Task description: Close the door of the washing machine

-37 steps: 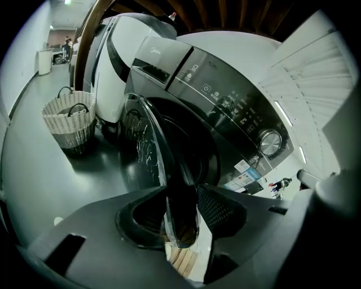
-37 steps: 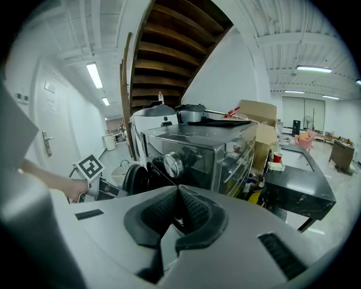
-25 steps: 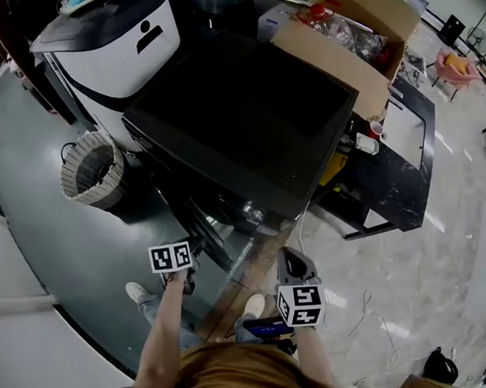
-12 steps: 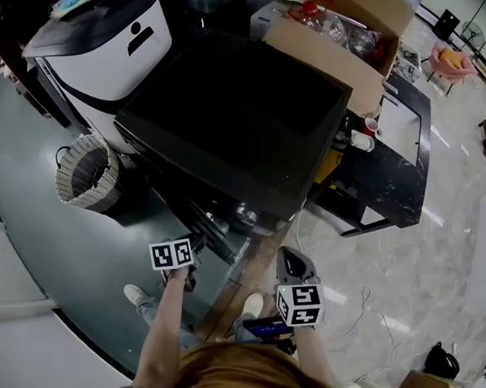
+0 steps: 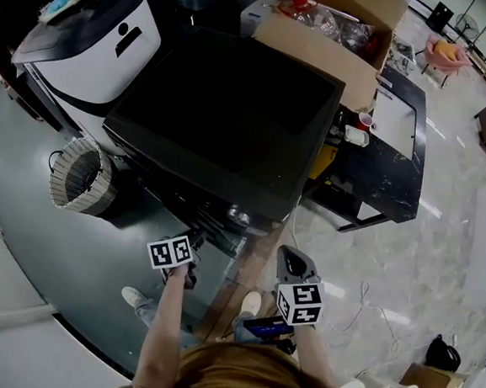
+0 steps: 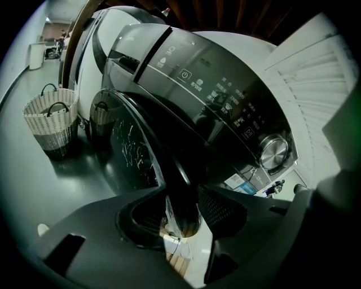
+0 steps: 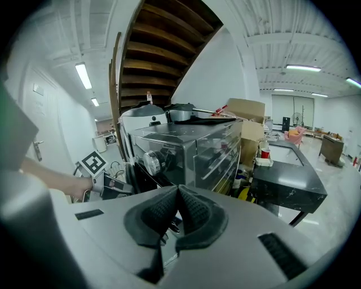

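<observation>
On your far left a wicker basket (image 5: 76, 184) stands on the floor beside a white appliance (image 5: 96, 41), well clear of your work. Your left tool (image 6: 181, 211) has its jaws clamped on the dark rim of the door (image 6: 135, 152), which hangs partly open at the front of the washing machine (image 5: 233, 112), low down and just ahead of your left arm. That hold is on a thin, curved edge, so if you push at an angle the rim will likely slide out from between the pads and the door will swing loose. The tool also sits in the closing gap: carry it all the way in and the jaws may get pinched against the front panel, or keep the latch from catching. Your right tool (image 7: 177, 195) hangs to the right of the door with its jaws pressed together on nothing. Further right are a cardboard box (image 5: 339, 58) and a dark table (image 5: 396, 185).
</observation>
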The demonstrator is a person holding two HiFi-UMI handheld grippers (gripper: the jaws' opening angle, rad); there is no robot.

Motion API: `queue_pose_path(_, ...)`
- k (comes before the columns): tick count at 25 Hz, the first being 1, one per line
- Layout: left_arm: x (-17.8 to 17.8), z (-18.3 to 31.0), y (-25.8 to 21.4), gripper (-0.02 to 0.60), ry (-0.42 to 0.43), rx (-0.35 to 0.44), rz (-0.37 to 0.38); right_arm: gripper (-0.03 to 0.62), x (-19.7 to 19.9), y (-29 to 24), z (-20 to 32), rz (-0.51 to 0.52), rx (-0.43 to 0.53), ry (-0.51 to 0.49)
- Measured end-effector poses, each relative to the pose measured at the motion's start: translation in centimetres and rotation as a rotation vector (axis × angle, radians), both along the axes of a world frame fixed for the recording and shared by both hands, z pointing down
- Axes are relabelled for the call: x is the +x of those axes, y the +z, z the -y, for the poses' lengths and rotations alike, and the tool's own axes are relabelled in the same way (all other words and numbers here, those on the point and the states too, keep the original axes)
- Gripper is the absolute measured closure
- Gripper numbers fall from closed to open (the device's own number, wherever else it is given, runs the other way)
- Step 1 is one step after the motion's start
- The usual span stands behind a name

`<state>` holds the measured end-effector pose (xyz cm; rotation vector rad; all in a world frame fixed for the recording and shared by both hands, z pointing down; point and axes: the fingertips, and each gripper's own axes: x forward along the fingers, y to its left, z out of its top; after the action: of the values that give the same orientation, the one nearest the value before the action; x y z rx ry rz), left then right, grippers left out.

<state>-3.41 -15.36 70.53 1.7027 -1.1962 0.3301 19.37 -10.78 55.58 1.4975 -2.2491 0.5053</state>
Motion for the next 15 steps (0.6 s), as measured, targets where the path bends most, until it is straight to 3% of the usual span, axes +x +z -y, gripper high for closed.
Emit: queue_pose_path(15, 1.4, 2.3, 0.2, 0.382, -0.022, 0.004, -0.032, 0.582, 1.2, 1.4, 0.6, 0.0, -0.028, 0.023)
